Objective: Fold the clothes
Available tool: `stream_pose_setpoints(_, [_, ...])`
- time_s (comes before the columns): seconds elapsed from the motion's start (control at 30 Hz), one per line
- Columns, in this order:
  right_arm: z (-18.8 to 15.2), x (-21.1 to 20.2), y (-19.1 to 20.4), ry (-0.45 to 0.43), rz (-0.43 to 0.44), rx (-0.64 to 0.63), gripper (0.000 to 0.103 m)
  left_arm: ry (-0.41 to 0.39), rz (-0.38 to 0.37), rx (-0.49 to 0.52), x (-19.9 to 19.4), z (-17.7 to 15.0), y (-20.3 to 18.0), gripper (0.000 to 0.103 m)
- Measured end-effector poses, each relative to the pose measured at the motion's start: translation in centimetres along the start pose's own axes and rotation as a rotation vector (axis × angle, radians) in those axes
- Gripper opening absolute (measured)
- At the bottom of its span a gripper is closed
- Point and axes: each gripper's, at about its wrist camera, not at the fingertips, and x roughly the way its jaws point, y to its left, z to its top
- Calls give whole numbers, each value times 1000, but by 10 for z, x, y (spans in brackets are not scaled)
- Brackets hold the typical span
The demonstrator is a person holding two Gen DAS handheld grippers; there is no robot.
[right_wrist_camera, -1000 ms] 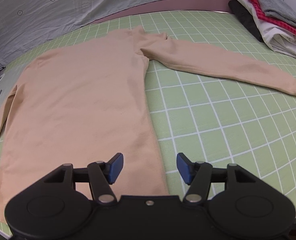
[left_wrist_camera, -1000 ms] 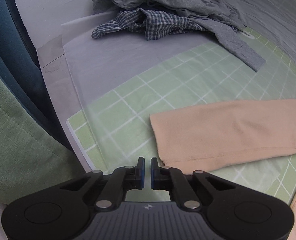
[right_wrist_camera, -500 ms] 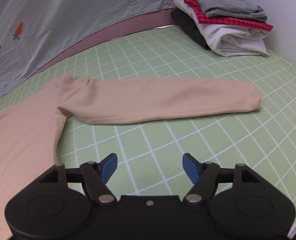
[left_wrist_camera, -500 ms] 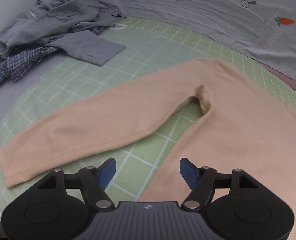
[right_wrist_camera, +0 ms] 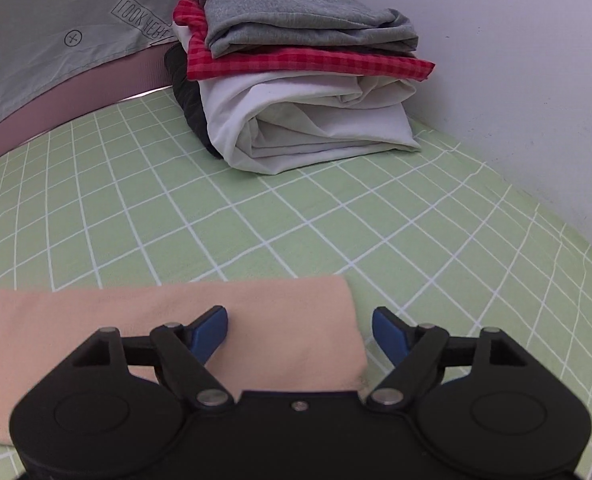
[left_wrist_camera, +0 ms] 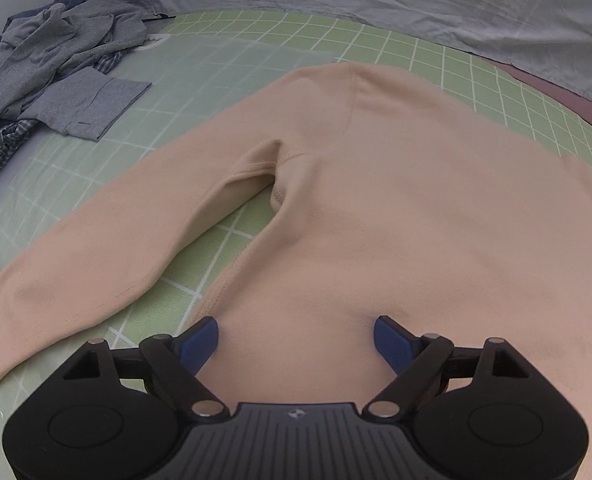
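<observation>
right gripper (right_wrist_camera: pixel 300 330) is hovering over the cuff end of the peach sleeve (right_wrist_camera: pixel 168 320), jaws opening, blue pads (right_wrist_camera: pixel 210 330) standing wide with sleeve fabric lying under the gap, not pinched. the sleeve is lying flat on the green grid mat (right_wrist_camera: pixel 336 216). a folded stack (right_wrist_camera: pixel 296 80) is sitting at the far edge against the white wall (right_wrist_camera: pixel 516 80): grey on top, red check, white, black behind. a grey sheet (right_wrist_camera: pixel 56 40) is hanging at back left.
</observation>
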Motion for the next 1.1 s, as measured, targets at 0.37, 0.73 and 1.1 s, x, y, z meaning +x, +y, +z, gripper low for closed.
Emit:
stream_pose_setpoints(0.37, [-7, -11, -34, 9, -24, 61, 10, 10, -8, -31, 4, 1, 4, 95])
stream_pose_setpoints(0.73, [-22, -61, 5, -13, 15, 25, 86, -55, -66, -125, -33, -23, 48, 94])
stream_pose_setpoints(1.1, [-85, -136, 111, 43, 271, -221, 90, -71, 46, -343, -53, -72, 194, 94])
